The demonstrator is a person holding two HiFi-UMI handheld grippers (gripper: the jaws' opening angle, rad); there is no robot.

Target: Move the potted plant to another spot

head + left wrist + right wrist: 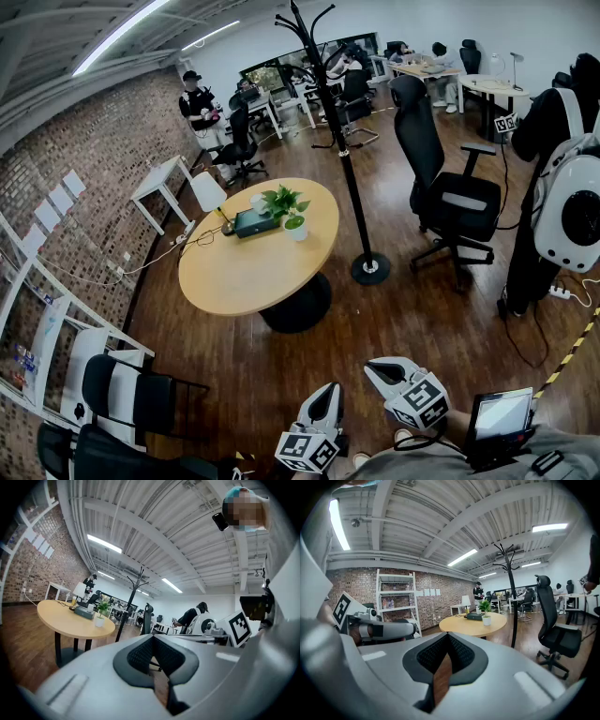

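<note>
Potted plant upright in a white pot on the round wooden bench, toward its far right edge, just beside a dark box. Black coat stand right of the bench, on the wooden floor. Left claw and right claw well apart from the plant, side by side, both closed together, nothing between the jaws.

Brick wall L, wood floor, round table, blk office chair.
</note>
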